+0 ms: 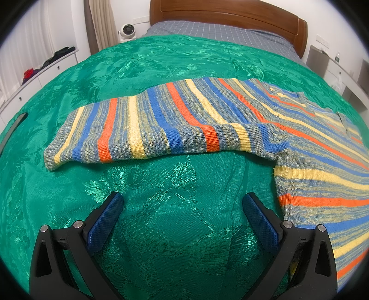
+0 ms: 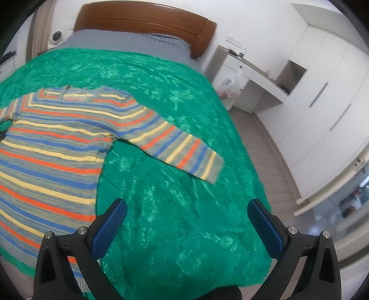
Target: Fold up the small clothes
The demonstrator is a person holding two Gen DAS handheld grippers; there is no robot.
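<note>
Sweater (image 1: 207, 120): a striped knit in blue, orange, yellow and grey is lying flat and unfolded on the green bedspread (image 1: 161, 219), both sleeves spreading outward from the body.
Left sleeve (image 1: 129, 131): in the left wrist view it is stretching straight out from the sweater's body, its ribbed cuff (image 1: 52, 157) lying farthest from the body.
Right sleeve (image 2: 175, 143): in the right wrist view it is angling away from the sweater's body, its cuff resting near the bedspread's edge.
Neckline (image 2: 78, 93): it is sitting on the far side of the sweater, toward the wooden headboard (image 2: 147, 20).
Left gripper (image 1: 182, 203): it is hovering above bare bedspread on the near side of the sweater's left sleeve, its blue-padded jaws spread wide and grasping nothing; its right finger (image 1: 260, 219) is lying just beside the sweater's side edge.
Right gripper (image 2: 186, 212): it is hovering above bare bedspread on the near side of the sweater's right sleeve, jaws likewise spread and empty; its left finger (image 2: 110, 223) is lying just beside the sweater's side edge.
Grey checked sheet (image 1: 221, 32): it is showing beyond the sweater, between bedspread and headboard.
</note>
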